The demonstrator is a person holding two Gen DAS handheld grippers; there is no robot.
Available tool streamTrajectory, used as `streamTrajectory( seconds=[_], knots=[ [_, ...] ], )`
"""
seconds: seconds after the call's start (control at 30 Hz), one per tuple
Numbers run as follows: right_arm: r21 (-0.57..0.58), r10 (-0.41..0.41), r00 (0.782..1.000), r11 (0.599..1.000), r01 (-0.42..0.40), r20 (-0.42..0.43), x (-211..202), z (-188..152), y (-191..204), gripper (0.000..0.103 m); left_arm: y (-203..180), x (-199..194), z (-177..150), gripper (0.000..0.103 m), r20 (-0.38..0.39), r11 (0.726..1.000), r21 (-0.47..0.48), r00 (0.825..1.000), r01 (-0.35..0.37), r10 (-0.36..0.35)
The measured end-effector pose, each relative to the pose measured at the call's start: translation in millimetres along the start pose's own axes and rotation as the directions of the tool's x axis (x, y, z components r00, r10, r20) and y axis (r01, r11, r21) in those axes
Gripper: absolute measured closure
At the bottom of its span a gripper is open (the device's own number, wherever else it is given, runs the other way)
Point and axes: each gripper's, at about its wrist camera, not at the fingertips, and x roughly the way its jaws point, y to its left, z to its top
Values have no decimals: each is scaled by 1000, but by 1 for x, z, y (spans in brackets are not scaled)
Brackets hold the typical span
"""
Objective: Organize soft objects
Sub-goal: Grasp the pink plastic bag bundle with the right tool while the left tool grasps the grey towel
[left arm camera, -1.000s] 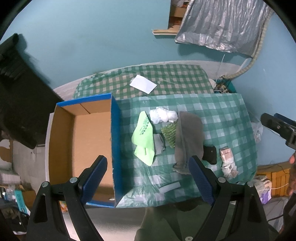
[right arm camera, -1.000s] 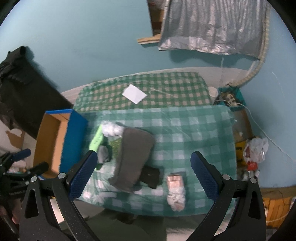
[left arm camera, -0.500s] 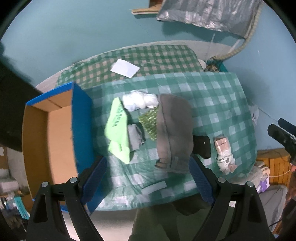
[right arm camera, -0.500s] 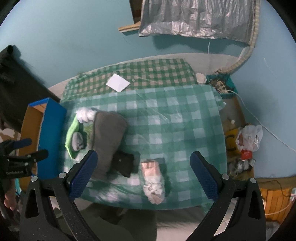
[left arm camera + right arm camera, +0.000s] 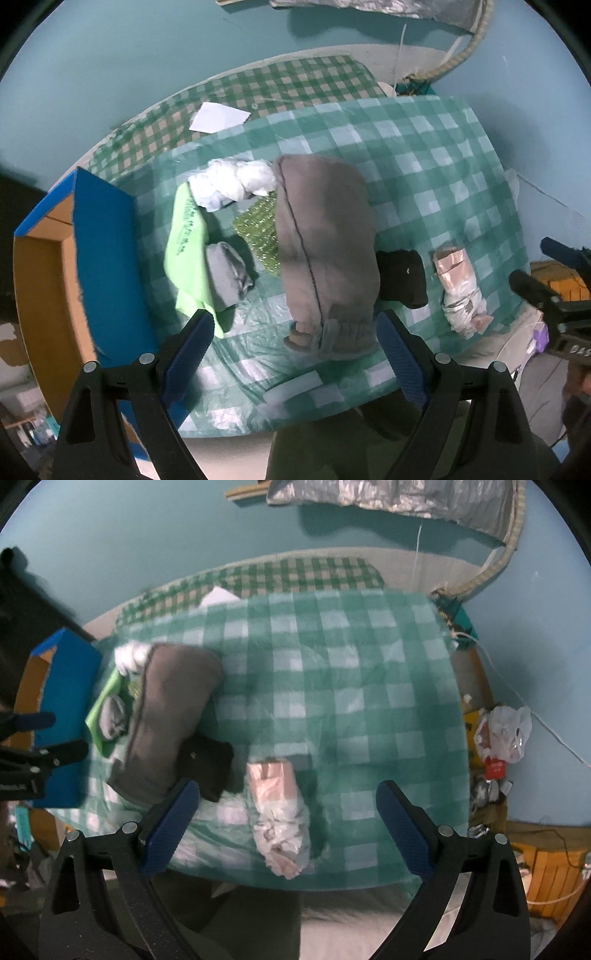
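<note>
We read the task as barely begun. Far left, the blue cardboard box (image 5: 103, 266) stands open at the table's edge; the part of its interior we can see holds nothing. Every soft item lies outside it on the checked tablecloth (image 5: 424, 155).

Just beside the box: lime green cloth (image 5: 184, 236) with a small grey folded piece (image 5: 227, 275) on it. Next, a white crumpled bundle (image 5: 232, 181) and a green sparkly item (image 5: 260, 232), partly tucked under the big grey-brown garment (image 5: 325, 251). A black item (image 5: 404, 277) touches the garment's right side. Apart, further right, a pink-and-white wrapped bundle (image 5: 277, 805).

Our left gripper (image 5: 295, 354) hovers above the garment's hem, jaws spread wide, empty. Our right gripper (image 5: 288, 823) hovers over the wrapped bundle, likewise wide and empty.

All sorting remains; we judge seven pieces still to move.
</note>
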Motion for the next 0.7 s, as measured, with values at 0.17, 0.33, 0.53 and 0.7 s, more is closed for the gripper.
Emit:
streamTrajectory(
  seconds=[0.17,0.33,0.53,0.7],
  knots=[
    [-36,-58,998,998,57,-24,31,-12,-1,6,-7,17,2,12,-24,1000,11,1000,7,-7],
    [-66,-64,997,996,60,-54,54,-17,1,6,-11,30,3,12,-47,999,-5,998,38,-38],
    [-75,-78,993,995,71,-89,74,-23,1,6,-17,44,4,12,-76,999,-14,996,37,-38],
    [-84,-77,992,994,69,-103,83,-27,3,6,-28,58,4,12,-104,999,32,995,14,-10]
  ],
)
